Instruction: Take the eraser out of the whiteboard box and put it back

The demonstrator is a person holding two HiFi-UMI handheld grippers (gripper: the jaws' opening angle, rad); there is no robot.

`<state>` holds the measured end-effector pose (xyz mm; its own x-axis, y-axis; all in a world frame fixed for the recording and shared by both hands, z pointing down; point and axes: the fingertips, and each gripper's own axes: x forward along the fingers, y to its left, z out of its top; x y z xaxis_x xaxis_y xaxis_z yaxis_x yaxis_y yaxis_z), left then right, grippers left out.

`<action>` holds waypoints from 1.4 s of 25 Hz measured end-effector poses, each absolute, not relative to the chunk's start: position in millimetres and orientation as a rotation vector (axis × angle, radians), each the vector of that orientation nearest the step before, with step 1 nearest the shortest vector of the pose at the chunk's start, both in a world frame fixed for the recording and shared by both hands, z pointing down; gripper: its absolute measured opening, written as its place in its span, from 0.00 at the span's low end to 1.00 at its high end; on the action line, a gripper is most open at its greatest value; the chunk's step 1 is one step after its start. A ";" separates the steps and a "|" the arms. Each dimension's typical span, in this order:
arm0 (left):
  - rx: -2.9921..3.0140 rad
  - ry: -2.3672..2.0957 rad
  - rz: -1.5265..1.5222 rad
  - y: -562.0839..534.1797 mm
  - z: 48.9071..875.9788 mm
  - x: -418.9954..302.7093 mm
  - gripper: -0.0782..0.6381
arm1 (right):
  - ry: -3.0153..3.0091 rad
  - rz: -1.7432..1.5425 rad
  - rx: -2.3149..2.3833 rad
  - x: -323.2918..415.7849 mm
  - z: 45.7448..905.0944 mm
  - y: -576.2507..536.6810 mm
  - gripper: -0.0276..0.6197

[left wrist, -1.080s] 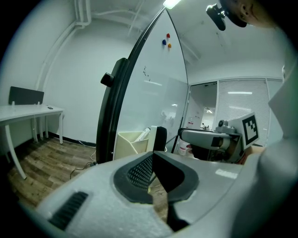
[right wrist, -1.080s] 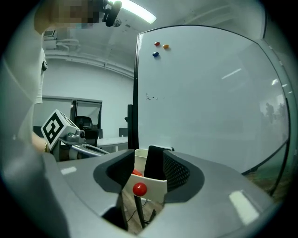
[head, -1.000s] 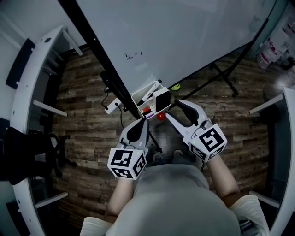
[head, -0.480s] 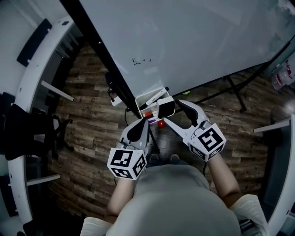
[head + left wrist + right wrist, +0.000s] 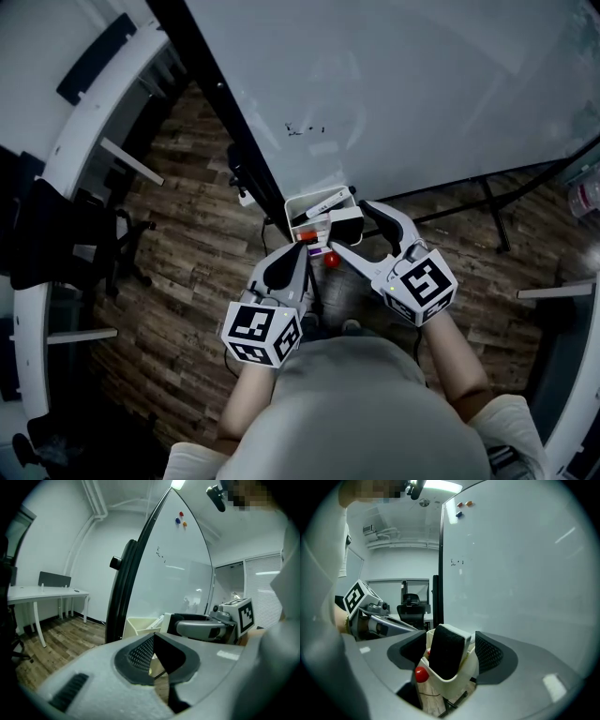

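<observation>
Eraser (image 5: 446, 651) stands in box (image 5: 456, 686); long axis near-upright.

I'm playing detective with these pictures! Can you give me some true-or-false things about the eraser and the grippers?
1. The eraser stands in the whiteboard box. True.
2. The right gripper squeezes the eraser. False: its jaws have just been opening and stand apart, with the eraser between them.
3. The left gripper holds a marker. False: its jaws are together, with nothing in them.
4. A red round thing sits right beside the whiteboard box. True.
</observation>
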<state>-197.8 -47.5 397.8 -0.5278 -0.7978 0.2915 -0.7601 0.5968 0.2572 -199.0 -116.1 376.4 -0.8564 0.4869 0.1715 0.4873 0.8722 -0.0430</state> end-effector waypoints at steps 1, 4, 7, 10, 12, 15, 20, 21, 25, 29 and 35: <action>1.243 -2.456 -0.139 -47.1 397.8 -198.0 0.12 | -2.863 -0.008 -0.763 -200.7 377.3 -115.2 0.54; 1.212 -2.471 -0.142 -45.4 397.8 -197.8 0.12 | -2.845 -0.021 -0.799 -204.3 379.8 -111.8 0.54; 1.184 -2.483 -0.145 -43.2 397.4 -197.3 0.12 | -2.831 -0.029 -0.825 -207.1 381.9 -107.8 0.54; 1.161 -2.491 -0.145 -41.5 398.1 -197.5 0.12 | -2.821 -0.028 -0.837 -209.2 383.9 -105.8 0.54; 1.146 -2.498 -0.146 -40.2 399.1 -198.6 0.12 | -2.821 -0.028 -0.829 -210.7 386.1 -108.1 0.52; 1.129 -2.506 -0.147 -39.3 399.7 -199.4 0.12 | -2.828 -0.033 -0.821 -211.4 385.4 -110.0 0.49; 1.123 -2.515 -0.149 -41.4 400.1 -201.0 0.12 | -2.844 -0.047 -0.799 -211.5 385.4 -111.5 0.46; 1.122 -2.517 -0.150 -41.4 399.9 -201.2 0.12 | -2.847 -0.049 -0.795 -211.5 385.1 -111.6 0.45; 1.120 -2.520 -0.152 -41.2 399.4 -201.1 0.12 | -2.845 -0.077 -0.795 -210.2 384.2 -109.7 0.44; 1.120 -2.523 -0.158 -41.8 399.4 -202.2 0.12 | -2.845 -0.091 -0.797 -210.4 383.8 -108.8 0.44; 1.124 -2.527 -0.162 -42.0 398.4 -202.3 0.12 | -2.855 -0.101 -0.791 -209.7 379.8 -109.6 0.44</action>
